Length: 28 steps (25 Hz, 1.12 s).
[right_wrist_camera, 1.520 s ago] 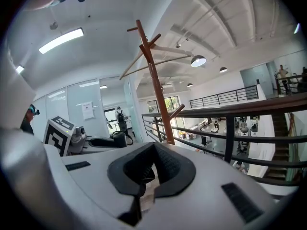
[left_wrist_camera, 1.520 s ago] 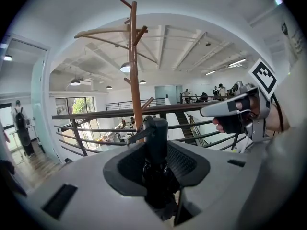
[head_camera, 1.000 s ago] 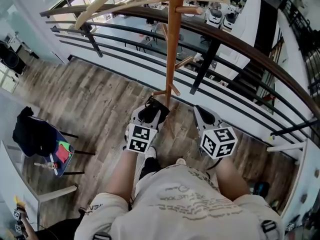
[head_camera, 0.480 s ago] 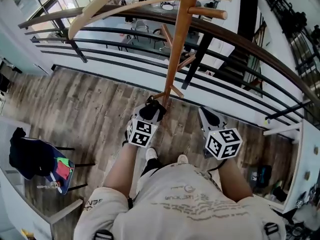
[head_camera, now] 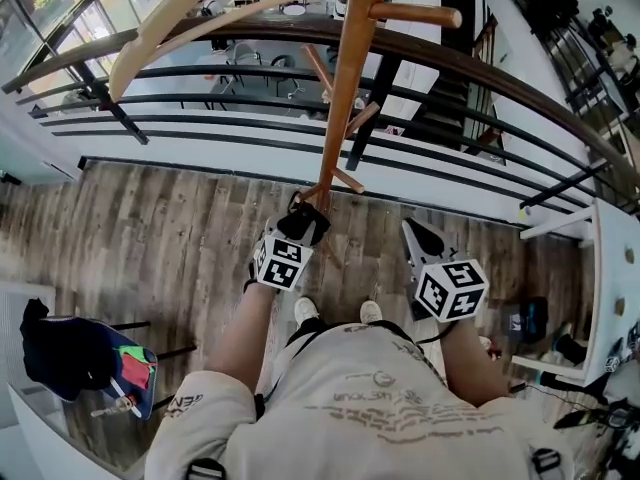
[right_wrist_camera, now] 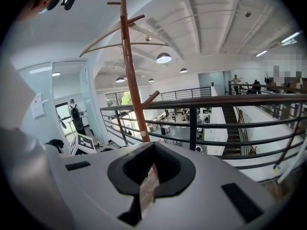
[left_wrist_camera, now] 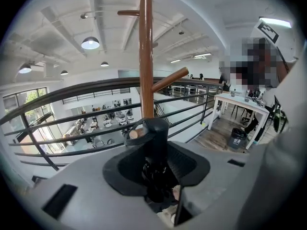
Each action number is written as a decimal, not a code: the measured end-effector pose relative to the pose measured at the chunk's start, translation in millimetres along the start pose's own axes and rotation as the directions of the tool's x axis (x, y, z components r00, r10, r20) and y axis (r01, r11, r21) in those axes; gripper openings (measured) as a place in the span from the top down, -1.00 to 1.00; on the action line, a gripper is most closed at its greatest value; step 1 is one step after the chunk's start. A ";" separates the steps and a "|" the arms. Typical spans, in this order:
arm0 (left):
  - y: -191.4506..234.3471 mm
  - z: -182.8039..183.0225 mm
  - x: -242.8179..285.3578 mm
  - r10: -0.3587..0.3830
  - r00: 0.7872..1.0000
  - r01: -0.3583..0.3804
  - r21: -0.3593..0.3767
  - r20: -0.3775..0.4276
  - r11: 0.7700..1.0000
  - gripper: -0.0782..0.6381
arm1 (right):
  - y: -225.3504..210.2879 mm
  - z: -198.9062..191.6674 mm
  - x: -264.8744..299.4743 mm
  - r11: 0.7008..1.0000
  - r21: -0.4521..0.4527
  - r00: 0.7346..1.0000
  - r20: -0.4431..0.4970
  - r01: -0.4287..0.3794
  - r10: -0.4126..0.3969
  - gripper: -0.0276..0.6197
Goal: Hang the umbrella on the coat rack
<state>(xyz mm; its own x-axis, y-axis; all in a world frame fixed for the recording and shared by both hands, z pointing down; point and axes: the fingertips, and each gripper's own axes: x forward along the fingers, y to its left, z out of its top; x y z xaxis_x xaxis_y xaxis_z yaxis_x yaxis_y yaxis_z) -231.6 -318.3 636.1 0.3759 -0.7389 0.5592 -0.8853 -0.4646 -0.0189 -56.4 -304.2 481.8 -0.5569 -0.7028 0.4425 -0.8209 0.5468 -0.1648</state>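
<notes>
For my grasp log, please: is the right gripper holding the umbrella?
No, the right gripper is shut on nothing; the black umbrella sits in the left gripper.

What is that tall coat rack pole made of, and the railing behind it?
The coat rack pole looks like varnished wood: reddish-brown, with a shiny streak down it. The railing is probably black painted metal, since its bars are thin, smooth and even.

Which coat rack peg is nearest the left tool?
The lowest peg, its tip beside the black umbrella in the left tool; the other pegs sit higher up the pole.
</notes>
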 end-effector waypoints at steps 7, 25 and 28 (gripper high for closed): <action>-1.8 -13.2 22.6 -0.055 0.998 0.054 -0.031 -0.042 0.998 0.38 | -3.7 -12.5 -9.8 0.998 0.035 0.998 -0.022 0.056 -0.055 0.91; 1.2 -76.2 75.4 -0.071 0.988 0.056 -0.108 -0.135 0.993 0.38 | -13.3 -39.7 -7.8 0.992 0.087 0.993 -0.092 0.087 -0.079 0.91; 3.6 -81.1 81.3 -0.063 0.988 0.045 -0.123 -0.142 0.991 0.38 | -13.6 -43.6 -7.4 0.992 0.086 0.991 -0.102 0.090 -0.081 0.91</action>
<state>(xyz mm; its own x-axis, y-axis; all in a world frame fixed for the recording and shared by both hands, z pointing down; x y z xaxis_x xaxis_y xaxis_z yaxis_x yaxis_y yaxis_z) -226.5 -340.5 748.7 0.3880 -0.6319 0.6709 -0.8945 -0.4337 0.1088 -35.6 -286.5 519.2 -0.4725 -0.6950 0.5419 -0.8757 0.4399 -0.1993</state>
